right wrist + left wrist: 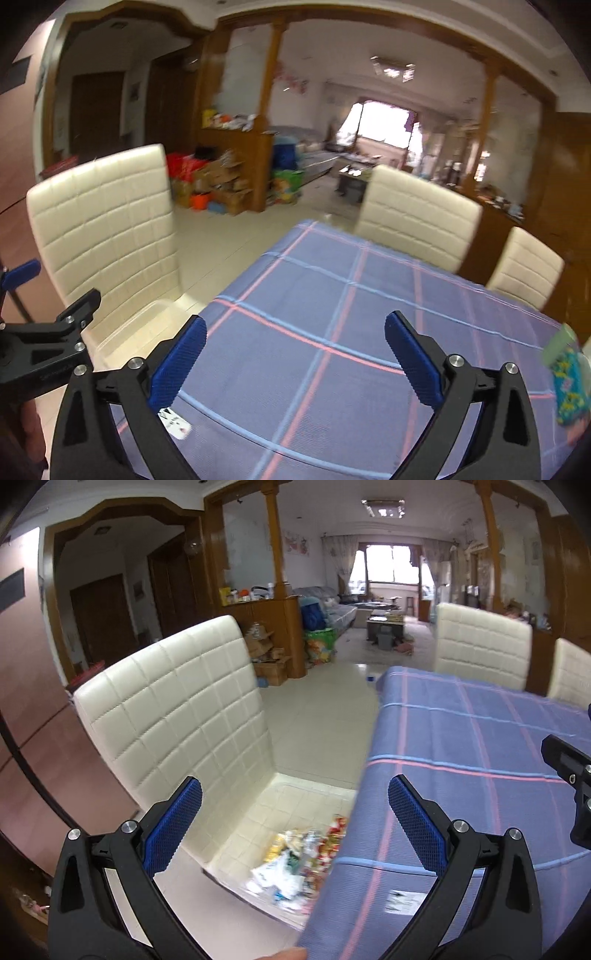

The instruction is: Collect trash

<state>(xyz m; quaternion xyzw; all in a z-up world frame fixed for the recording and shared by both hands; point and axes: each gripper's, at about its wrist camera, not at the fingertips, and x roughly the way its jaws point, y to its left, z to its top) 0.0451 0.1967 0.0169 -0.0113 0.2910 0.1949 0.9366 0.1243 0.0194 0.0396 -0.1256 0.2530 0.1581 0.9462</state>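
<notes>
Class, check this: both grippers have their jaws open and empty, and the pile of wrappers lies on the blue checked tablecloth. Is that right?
Not quite. The pile of wrappers lies on the seat of the cream chair beside the table, not on the blue checked tablecloth; the left wrist view shows it. The left gripper and right gripper do have open, empty jaws.

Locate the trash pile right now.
Left wrist view, low centre: the wrappers lie on the cream chair seat, beside the table's blue cloth.

Bare tablecloth [332,332] lies open; chair back [177,709] walls the left.
</notes>
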